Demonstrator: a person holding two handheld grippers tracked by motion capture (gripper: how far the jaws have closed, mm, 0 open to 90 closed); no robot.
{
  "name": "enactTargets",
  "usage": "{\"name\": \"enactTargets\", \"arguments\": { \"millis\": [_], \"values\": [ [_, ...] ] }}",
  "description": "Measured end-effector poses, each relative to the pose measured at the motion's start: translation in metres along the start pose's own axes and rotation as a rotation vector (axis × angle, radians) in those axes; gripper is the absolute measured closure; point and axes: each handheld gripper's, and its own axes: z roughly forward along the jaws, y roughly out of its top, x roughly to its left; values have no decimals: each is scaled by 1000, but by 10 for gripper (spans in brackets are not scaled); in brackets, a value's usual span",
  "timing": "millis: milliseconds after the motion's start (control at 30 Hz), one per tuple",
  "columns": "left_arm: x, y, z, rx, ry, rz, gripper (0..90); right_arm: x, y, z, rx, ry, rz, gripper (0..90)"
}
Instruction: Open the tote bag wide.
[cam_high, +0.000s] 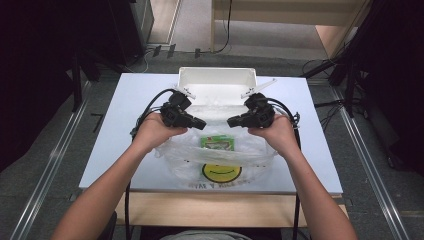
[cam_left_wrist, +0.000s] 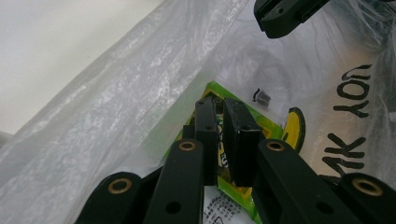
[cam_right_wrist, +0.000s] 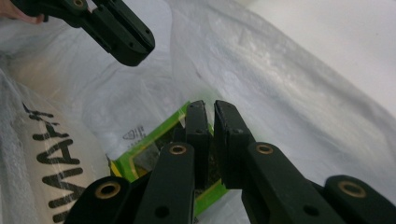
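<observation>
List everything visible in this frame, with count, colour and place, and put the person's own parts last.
table: one, white top, centre of the high view.
box: one, white, open, at the table's far edge.
plastic bag: one, clear, with a yellow smiley face and black lettering, on the table's near half, mouth held up between the two tools.
packet: one, green, lying inside the bag.
rails: two, grey metal, on the floor either side of the table.
forearms: two, bare, coming in from the bottom of the high view.
left tool: one, black, jaws nearly together, above the bag's left side.
right tool: one, black, jaws nearly together, above the bag's right side.
</observation>
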Motion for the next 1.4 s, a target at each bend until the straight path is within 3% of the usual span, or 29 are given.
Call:
{"name": "enactTargets", "arguments": {
  "millis": [233, 300, 500, 667, 1100, 1400],
  "values": [
    [2, -13, 8, 16, -5, -17, 848, -1, -15, 5, -9, 11, 14, 857],
    [3, -18, 12, 16, -12, -28, 844, -4, -23, 9, 12, 10, 26, 851],
    [4, -30, 19, -5, -44, -45, 840, -5, -36, 17, 0, 7, 34, 853],
    [5, -38, 26, 3, -15, -47, 845, -7, -48, 26, 6, -11, 44, 857],
    [15, -56, 42, 10, -1, -85, 848, -17, -67, 44, 49, -68, 69, 856],
    [24, -64, 49, 8, 26, -85, 851, -25, -71, 50, 54, -94, 83, 856]
  ]
}}
